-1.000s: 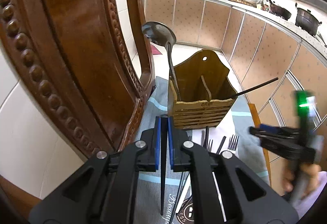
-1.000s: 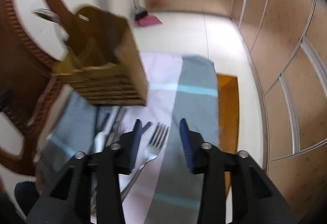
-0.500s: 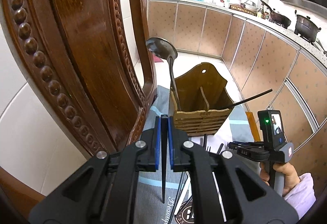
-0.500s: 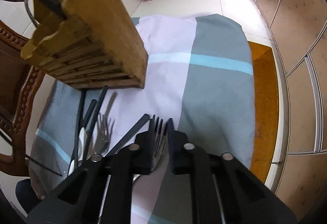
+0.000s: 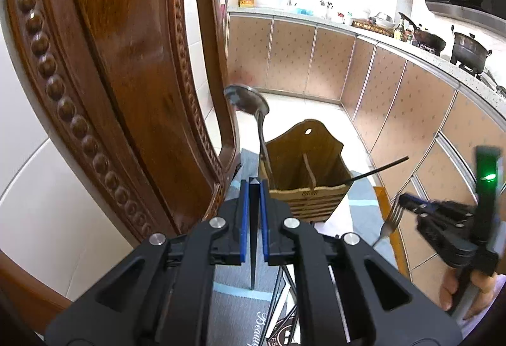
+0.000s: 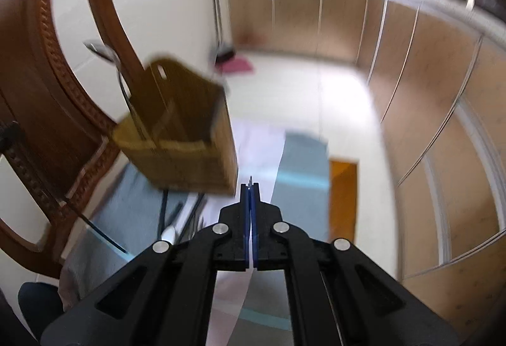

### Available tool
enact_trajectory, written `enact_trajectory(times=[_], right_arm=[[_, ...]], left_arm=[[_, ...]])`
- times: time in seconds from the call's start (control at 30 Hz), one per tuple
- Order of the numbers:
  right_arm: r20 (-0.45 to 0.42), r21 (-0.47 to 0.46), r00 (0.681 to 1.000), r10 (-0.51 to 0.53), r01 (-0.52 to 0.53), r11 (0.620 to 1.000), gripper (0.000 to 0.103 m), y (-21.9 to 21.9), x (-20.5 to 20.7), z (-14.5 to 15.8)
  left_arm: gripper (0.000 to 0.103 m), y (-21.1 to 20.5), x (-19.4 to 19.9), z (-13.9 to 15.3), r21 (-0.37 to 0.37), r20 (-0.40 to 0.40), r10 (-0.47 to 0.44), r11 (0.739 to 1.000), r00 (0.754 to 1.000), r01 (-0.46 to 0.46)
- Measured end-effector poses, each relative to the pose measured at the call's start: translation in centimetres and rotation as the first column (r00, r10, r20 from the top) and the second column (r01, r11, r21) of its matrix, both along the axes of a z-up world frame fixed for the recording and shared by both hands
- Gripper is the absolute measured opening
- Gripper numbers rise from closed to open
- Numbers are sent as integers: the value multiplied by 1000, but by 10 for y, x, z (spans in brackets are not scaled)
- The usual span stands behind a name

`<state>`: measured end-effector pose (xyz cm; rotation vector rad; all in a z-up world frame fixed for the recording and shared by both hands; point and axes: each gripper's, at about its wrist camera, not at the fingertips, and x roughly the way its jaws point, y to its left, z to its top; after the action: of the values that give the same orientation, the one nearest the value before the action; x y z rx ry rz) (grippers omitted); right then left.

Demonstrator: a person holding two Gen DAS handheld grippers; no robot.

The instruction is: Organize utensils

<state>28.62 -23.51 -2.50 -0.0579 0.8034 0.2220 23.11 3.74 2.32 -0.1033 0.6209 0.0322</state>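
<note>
A wooden utensil holder stands on the cloth-covered table and also shows, blurred, in the right wrist view. A ladle stands in its left compartment and a black chopstick leans out of its right one. My left gripper is shut on a black chopstick that points down, just in front of the holder. My right gripper is shut on a silver fork, held in the air right of the holder. In its own view only the fork's tip shows.
A carved wooden chair back rises close on the left. Several utensils lie on the grey and white cloth in front of the holder. Kitchen cabinets and a counter with pots lie beyond.
My right gripper closed on the fork on the cloth and lifted it into the air right of the holder. My left gripper stayed shut on the chopstick and rose a little.
</note>
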Motion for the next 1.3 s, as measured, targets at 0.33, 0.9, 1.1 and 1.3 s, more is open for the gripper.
enact_trajectory(times=[0.33, 0.9, 1.1, 1.3], right_arm=[[226, -33, 974, -5, 13, 999, 2, 19, -31, 86], [383, -130, 920, -82, 142, 981, 2, 47, 18, 138], [340, -132, 937, -81, 133, 982, 2, 53, 39, 107], [293, -168, 954, -59, 112, 979, 2, 64, 55, 70]], left_arm=[[7, -5, 1, 43, -23, 100, -12, 1000, 995, 14], [7, -6, 53, 108, -45, 303, 20, 999, 953, -6], [7, -13, 88, 72, -42, 260, 12, 999, 966, -1], [7, -13, 109, 30, -45, 187, 15, 999, 982, -6]])
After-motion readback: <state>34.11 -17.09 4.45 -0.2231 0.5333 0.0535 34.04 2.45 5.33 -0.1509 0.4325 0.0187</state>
